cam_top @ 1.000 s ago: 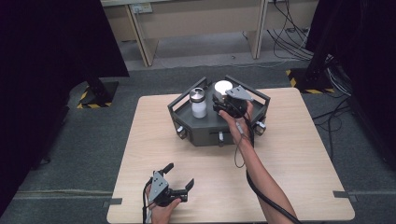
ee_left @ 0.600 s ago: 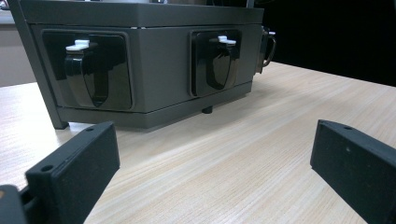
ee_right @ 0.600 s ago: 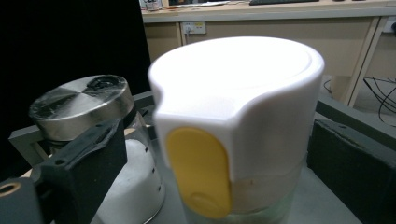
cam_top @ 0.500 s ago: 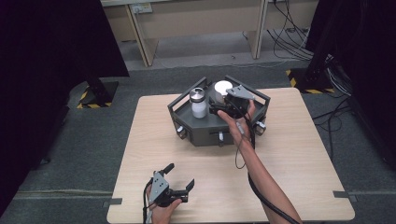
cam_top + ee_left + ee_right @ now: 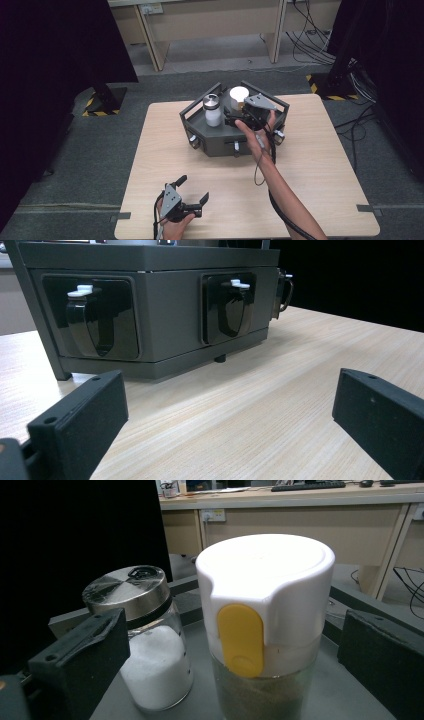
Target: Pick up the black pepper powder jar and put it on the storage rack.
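High view: dark grey angular tray (image 5: 220,142) at 12 o'clock on light wooden desk (image 5: 310,190); right gripper (image 5: 235,120) over it, beside white-capped glass jar (image 5: 239,93) and steel-lidded glass jar of white powder (image 5: 212,111). Left gripper (image 5: 192,192) at 6 o'clock, fingers spread, empty.

Left gripper view: 2 black fingers (image 5: 82,425) apart above desk, facing tray's front.

Right gripper view: fingers (image 5: 82,652) just opened wide, flanking white-capped jar with yellow tab at 12 o'clock, not pressing; steel-lidded jar at 10 o'clock.
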The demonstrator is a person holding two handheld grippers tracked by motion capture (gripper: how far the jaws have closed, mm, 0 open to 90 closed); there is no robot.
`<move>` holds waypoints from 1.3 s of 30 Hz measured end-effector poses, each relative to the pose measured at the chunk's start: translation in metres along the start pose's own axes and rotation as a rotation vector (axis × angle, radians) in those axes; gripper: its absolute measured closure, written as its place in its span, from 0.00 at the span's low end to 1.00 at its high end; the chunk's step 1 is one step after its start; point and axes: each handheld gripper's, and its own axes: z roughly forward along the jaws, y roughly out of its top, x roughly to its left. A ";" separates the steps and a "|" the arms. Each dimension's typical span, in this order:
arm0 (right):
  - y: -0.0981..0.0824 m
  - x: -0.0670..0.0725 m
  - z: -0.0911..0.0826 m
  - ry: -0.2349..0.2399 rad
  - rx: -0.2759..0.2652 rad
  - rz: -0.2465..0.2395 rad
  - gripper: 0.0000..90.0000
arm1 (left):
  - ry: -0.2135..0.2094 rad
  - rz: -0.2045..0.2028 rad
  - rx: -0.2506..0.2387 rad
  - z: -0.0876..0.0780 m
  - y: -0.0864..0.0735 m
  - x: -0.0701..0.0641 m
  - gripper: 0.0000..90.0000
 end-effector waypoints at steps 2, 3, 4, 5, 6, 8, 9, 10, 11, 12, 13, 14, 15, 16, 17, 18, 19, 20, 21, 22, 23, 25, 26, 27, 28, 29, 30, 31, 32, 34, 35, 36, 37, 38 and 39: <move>-0.002 0.000 -0.003 0.003 -0.005 0.006 0.00 | 0.002 -0.001 -0.001 0.000 0.000 0.000 0.01; -0.003 -0.001 -0.004 0.005 -0.007 0.009 0.00 | 0.003 -0.001 -0.001 0.000 0.000 0.000 0.01; -0.003 -0.001 -0.005 0.005 -0.008 0.009 0.00 | 0.003 -0.001 -0.001 0.000 0.000 0.000 0.01; -0.004 -0.001 -0.007 0.007 -0.009 0.010 0.00 | 0.003 -0.001 -0.001 0.000 0.000 0.000 0.01; -0.004 -0.001 -0.008 0.009 -0.012 0.012 0.00 | 0.003 0.000 0.000 0.000 0.000 0.000 0.01; -0.006 -0.001 -0.011 0.014 -0.016 0.014 0.00 | 0.003 0.000 0.000 0.000 0.000 0.000 0.01; -0.006 -0.001 -0.013 0.016 -0.018 0.014 0.00 | 0.003 0.000 0.000 0.000 0.000 0.000 0.01; -0.007 -0.002 -0.014 0.018 -0.021 0.014 0.00 | 0.003 0.002 0.000 0.000 0.000 0.000 0.01; -0.008 -0.002 -0.016 0.021 -0.023 0.014 0.00 | 0.003 0.002 0.001 0.000 0.000 0.000 0.01; -0.008 -0.002 -0.018 0.022 -0.024 0.012 0.00 | 0.003 0.003 0.001 0.000 0.000 0.000 0.01; -0.009 -0.002 -0.019 0.023 -0.026 0.010 0.00 | 0.003 0.003 0.001 0.000 0.000 0.000 0.01; -0.010 -0.002 -0.021 0.023 -0.027 0.006 0.00 | 0.003 0.003 0.001 0.000 0.000 0.000 0.01; -0.011 -0.003 -0.022 0.024 -0.027 0.002 0.00 | 0.003 0.001 0.000 0.000 0.000 0.000 0.01; -0.012 -0.003 -0.024 0.026 -0.028 0.001 0.00 | 0.003 0.002 0.001 0.000 0.000 0.000 0.01; -0.013 -0.003 -0.025 0.028 -0.029 0.003 0.00 | 0.004 0.002 0.001 0.000 0.000 0.000 0.01; -0.014 -0.004 -0.027 0.030 -0.029 0.005 0.00 | 0.004 0.002 0.000 0.000 0.000 -0.001 0.01; -0.015 -0.004 -0.028 0.033 -0.030 0.005 0.00 | 0.004 0.003 0.000 0.000 0.000 -0.001 0.01; -0.016 -0.004 -0.030 0.035 -0.031 0.004 0.00 | 0.005 0.003 0.000 0.000 0.000 -0.001 0.01; -0.016 -0.005 -0.031 0.039 -0.031 0.003 0.00 | 0.004 0.002 0.000 0.000 0.000 -0.001 0.01; -0.017 -0.005 -0.033 0.043 -0.032 0.003 0.00 | 0.004 0.002 0.000 0.000 0.000 -0.001 0.01; -0.018 -0.006 -0.034 0.046 -0.036 0.003 0.00 | 0.004 0.002 0.000 0.000 0.000 -0.001 0.01; -0.020 -0.007 -0.038 0.056 -0.041 0.005 0.00 | 0.003 0.006 0.001 0.000 0.000 0.000 0.01; -0.021 -0.007 -0.039 0.058 -0.044 0.003 0.00 | 0.003 0.007 0.002 0.000 0.000 0.000 0.01; -0.022 -0.007 -0.041 0.059 -0.047 -0.004 0.00 | 0.002 0.007 0.002 0.000 0.000 0.000 0.01; -0.023 -0.006 -0.043 0.059 -0.052 -0.019 0.00 | 0.003 0.007 0.003 0.000 0.000 0.000 0.01; -0.024 -0.005 -0.045 0.058 -0.056 -0.027 0.00 | 0.003 0.007 0.003 0.000 0.000 0.000 0.01; -0.025 -0.005 -0.047 0.062 -0.061 -0.032 0.00 | 0.003 0.007 0.002 0.000 0.000 -0.001 0.01; -0.026 -0.005 -0.049 0.067 -0.064 -0.033 0.00 | 0.003 0.006 0.002 0.000 0.000 -0.001 0.01; -0.027 -0.005 -0.051 0.071 -0.068 -0.036 0.00 | 0.003 0.008 0.002 0.000 0.000 -0.001 0.01; -0.029 -0.004 -0.055 0.077 -0.071 -0.041 0.00 | 0.003 0.007 0.002 0.000 0.000 -0.001 0.01; -0.030 -0.004 -0.057 0.080 -0.074 -0.039 0.00 | 0.003 0.007 0.004 0.000 0.001 -0.001 0.01; -0.031 -0.003 -0.058 0.085 -0.075 -0.039 0.00 | 0.002 0.006 0.003 0.000 0.000 -0.002 0.01; -0.032 -0.003 -0.060 0.088 -0.078 -0.040 0.00 | 0.002 0.005 0.000 0.000 0.000 -0.002 0.01; -0.033 -0.002 -0.061 0.090 -0.080 -0.041 0.00 | 0.002 0.005 0.001 0.000 0.000 -0.002 0.01; -0.034 -0.002 -0.063 0.091 -0.083 -0.043 0.00 | 0.002 0.007 0.002 0.000 0.000 -0.002 0.01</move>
